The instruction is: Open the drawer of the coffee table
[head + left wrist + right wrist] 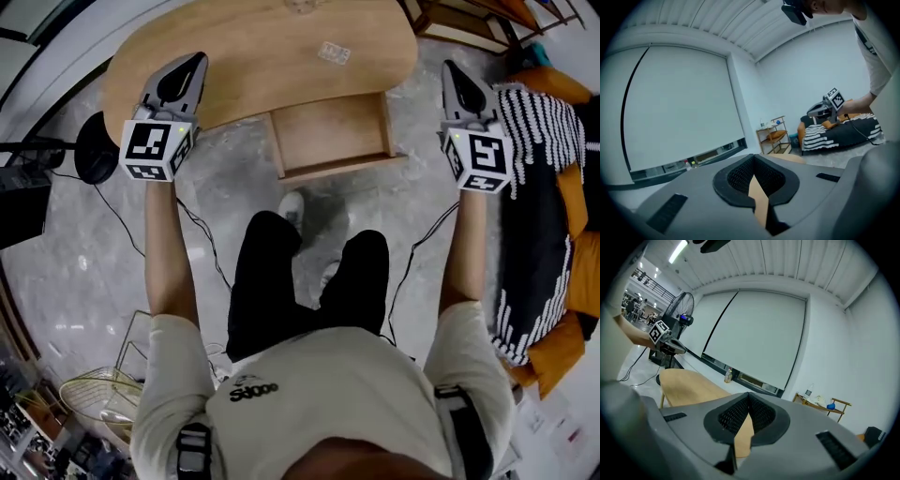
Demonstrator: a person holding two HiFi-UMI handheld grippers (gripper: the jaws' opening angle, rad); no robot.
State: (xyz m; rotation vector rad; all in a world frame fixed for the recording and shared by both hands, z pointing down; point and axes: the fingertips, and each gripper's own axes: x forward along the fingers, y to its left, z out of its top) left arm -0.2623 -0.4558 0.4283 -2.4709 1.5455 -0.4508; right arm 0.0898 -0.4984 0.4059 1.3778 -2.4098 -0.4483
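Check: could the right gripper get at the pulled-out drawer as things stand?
Probably yes: the right gripper, shut and empty, is held up to the right of the drawer, with nothing showing between them.

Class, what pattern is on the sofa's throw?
Black and white stripes; the throw shows best in head view.

Striped blanket point(536, 131) on orange sofa point(583, 253), right. Black cables point(202, 230) across grey floor point(84, 272). Wire basket point(98, 394) lower left. Standing fan point(680, 305) beside white blind point(754, 333). Bottle point(727, 376) below blind. Wooden shelf point(772, 136) near sofa.
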